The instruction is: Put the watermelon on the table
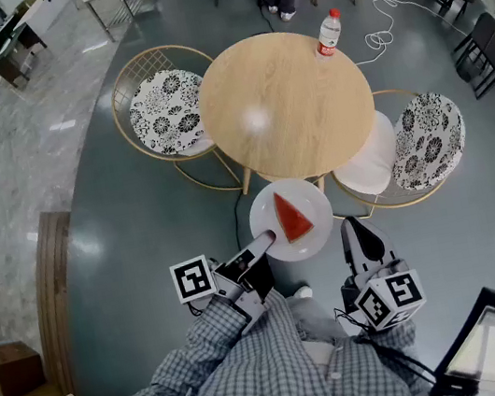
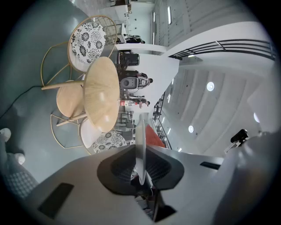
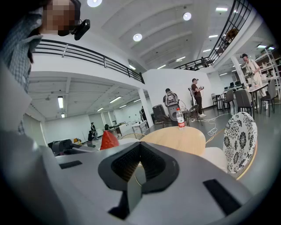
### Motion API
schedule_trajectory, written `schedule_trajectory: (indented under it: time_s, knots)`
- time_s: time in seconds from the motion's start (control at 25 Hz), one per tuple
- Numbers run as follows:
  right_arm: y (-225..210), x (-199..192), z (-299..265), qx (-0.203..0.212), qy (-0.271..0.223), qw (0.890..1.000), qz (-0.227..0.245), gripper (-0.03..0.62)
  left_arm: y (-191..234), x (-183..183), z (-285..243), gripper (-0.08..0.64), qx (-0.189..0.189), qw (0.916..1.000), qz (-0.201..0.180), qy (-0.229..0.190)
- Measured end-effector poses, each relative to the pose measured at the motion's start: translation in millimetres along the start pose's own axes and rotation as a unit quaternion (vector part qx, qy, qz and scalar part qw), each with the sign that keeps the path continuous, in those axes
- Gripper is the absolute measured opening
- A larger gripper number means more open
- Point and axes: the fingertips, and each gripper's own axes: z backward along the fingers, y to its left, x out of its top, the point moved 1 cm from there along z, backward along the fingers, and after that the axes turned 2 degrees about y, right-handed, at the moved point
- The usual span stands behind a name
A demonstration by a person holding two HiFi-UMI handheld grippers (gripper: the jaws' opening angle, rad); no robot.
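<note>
A: Where's the watermelon [image 1: 293,216]?
B: One red wedge, lying on a white plate [image 1: 313,202]. The plate is in the air at the near rim of the round wooden worktop [image 1: 288,104], not set down on it.
A: What's holding the plate?
B: My left hand-held gripper [image 1: 264,239]. Its jaws are clamped on the plate's rim, on the side nearest me. In the left gripper view the plate runs edge-on right between the jaws, with the wedge further out on it.
A: Right side?
B: My right hand-held gripper [image 1: 355,225] sits just beside the plate's right edge, not touching it as far as I can tell. Jaws pressed together, nothing between them. In the right gripper view the wedge is off to the left of the jaws.
A: Anything on the worktop?
B: One water bottle [image 1: 328,33], upright, red cap, at the far rim.
A: Around it?
B: Two wire chairs. Left chair [image 1: 166,110] has a floral cushion on the seat. Right chair [image 1: 427,140] has a floral cushion and a white seat, which sits near the plate.
</note>
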Motion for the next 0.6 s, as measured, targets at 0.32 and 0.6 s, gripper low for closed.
schedule_trajectory:
  time_s: [0.32,0.6]
  knots:
    - [-1.1,2.3,1.6,0.000,-0.003,1.000,-0.003,0.008,-0.6,0.0,-2.6,0.049,-0.001,1.0000,-0.002,0.003]
    - [-3.9,0.2,3.6,-0.010,0.002,1.000,-0.027,0.008,1.7,-0.5,-3.0,0.049,-0.002,1.0000,-0.004,0.005]
